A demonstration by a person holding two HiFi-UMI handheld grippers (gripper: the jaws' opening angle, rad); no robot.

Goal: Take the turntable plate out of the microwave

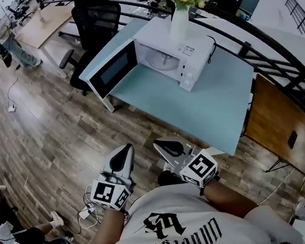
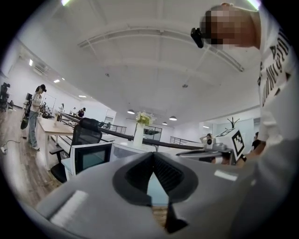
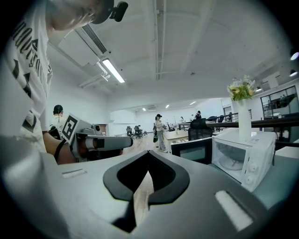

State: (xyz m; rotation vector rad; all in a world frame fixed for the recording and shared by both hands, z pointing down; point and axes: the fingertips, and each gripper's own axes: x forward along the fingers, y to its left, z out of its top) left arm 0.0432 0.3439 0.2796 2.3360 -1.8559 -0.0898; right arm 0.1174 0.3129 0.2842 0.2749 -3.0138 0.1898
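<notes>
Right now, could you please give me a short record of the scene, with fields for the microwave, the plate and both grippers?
microwave: on the light blue table, door swung open
turntable plate: inside the cavity, not yet taken out
on top of microwave: white vase of flowers
left gripper: shut, empty, over the floor short of the table
right gripper: shut, empty, beside the left one
</notes>
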